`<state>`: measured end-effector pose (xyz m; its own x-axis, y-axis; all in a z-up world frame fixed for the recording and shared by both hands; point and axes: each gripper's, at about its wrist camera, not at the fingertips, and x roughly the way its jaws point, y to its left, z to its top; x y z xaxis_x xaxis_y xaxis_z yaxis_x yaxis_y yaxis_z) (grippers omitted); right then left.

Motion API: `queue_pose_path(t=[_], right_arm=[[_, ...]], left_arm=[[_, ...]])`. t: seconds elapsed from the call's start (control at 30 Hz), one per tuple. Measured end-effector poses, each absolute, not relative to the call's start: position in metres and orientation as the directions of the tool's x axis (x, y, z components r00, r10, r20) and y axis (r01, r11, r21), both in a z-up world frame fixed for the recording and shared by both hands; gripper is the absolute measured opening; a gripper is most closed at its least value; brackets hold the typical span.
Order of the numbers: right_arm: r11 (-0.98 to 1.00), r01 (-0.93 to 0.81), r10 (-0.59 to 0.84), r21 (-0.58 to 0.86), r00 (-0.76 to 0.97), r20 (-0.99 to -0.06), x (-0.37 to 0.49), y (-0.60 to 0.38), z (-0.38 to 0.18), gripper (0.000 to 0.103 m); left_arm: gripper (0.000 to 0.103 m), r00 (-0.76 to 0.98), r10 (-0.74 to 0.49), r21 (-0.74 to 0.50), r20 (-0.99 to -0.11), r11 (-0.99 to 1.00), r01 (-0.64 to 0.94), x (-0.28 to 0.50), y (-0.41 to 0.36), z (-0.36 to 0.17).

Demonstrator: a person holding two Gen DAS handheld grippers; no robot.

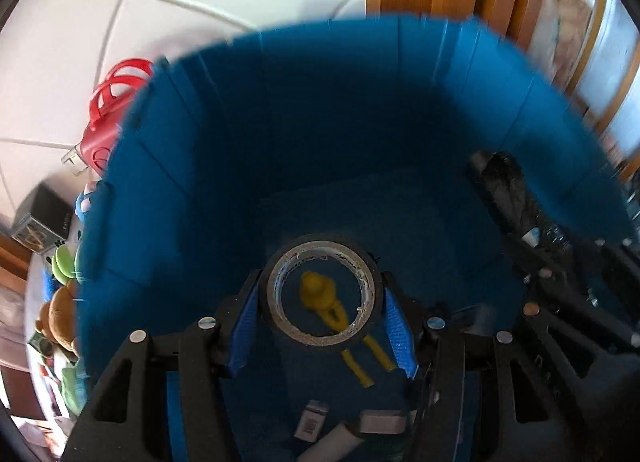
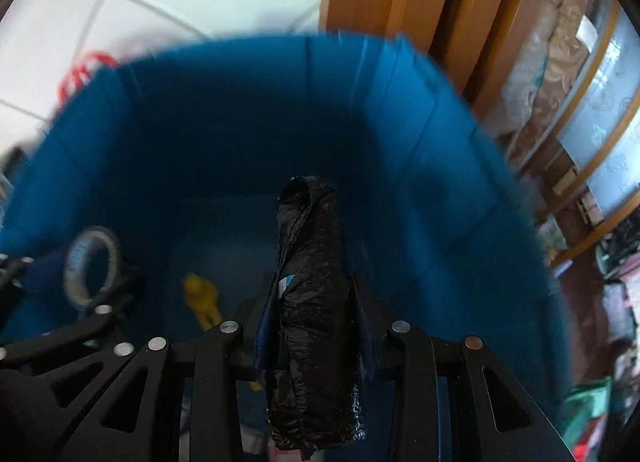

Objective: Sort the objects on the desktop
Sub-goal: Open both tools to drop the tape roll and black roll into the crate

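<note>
Our left tongs (image 1: pixel 320 326) gripping grey-cored tape ring (image 1: pixel 320 298), right tongs (image 2: pixel 312 326) clamping crinkled black bag roll (image 2: pixel 312 302), blue bin (image 1: pixel 360 102) holding yellow toy (image 1: pixel 320 294).

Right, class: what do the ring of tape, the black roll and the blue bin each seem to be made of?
Tape roll: glossy dark film on a pale, frayed core, probably cardboard.
Black roll: thin crinkled plastic with a glittery sheen, likely rolled bin bags.
Blue bin: matte, evenly creased wall panels, so probably folding fabric or plastic sheet; blur leaves this open.

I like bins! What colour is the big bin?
Blue bin, clearest in the right wrist view.
</note>
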<state>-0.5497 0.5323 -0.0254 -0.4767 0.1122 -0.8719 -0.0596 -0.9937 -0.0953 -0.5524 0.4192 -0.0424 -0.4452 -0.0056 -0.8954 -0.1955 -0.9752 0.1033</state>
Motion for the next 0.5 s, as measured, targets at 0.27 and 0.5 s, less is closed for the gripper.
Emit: queue_pose_path(t=[0.27, 0.5], right_arm=[[-0.984, -0.055, 0.180, -0.171, -0.354, -0.918, -0.553, 0.547, -0.084, 0.035], [-0.990, -0.055, 0.137, -0.126, -0.285, -0.949, -0.557, 0.554, -0.097, 0.035]], left_arm=[[0.056, -0.301, -0.020, 0.097, -0.953, -0.965, -0.244, -0.554, 0.431, -0.095], [0.056, -0.213, -0.082, 0.144, -0.974, -0.945, -0.293, -0.552, 0.439, -0.122]])
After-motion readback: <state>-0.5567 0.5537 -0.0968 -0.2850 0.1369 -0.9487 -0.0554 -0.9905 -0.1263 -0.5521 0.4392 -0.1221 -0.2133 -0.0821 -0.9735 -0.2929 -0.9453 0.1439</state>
